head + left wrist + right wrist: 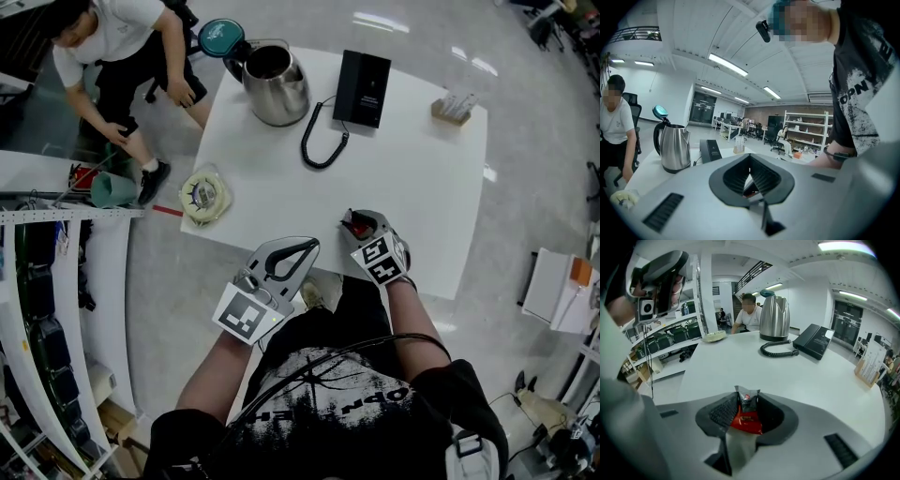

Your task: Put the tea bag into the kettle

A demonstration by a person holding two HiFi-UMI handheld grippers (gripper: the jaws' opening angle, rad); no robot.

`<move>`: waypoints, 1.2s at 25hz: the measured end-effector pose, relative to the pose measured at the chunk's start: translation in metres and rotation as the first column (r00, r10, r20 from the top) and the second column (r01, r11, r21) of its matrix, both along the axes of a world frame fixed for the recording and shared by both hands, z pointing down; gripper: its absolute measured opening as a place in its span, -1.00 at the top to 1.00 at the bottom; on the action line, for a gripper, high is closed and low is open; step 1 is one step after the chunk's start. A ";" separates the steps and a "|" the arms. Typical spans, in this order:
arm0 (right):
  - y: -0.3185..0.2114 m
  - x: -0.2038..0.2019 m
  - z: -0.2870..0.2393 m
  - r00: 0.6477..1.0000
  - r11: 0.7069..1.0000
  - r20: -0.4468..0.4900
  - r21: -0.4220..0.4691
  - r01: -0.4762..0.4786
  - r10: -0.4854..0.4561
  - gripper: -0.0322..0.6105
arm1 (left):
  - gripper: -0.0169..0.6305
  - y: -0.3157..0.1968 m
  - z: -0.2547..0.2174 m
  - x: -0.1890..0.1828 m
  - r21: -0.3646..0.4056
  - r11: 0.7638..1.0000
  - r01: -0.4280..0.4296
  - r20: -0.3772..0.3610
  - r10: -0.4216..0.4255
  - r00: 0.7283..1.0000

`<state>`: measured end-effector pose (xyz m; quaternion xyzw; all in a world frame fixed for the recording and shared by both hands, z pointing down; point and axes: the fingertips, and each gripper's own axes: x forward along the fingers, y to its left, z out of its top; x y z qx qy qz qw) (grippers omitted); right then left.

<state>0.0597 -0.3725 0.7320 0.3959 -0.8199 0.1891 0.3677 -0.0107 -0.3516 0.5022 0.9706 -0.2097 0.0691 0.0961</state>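
A steel kettle stands at the far left of the white table with its teal lid flipped open; it also shows in the left gripper view and the right gripper view. At the table's near edge, my right gripper is shut on a red and grey tea bag, which stands upright between the pads. My left gripper hovers at the near left edge, jaws together and empty.
A black box with a coiled cord lies right of the kettle. A small wooden holder stands at the far right corner. A person sits beyond the far left corner. A round yellowish object is off the left edge.
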 end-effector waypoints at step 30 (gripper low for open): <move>-0.015 -0.033 -0.135 0.950 0.950 0.311 0.303 -0.069 -0.030 0.71 | 0.91 0.019 -0.032 -0.062 0.069 0.992 0.109 -0.009 -0.109 0.994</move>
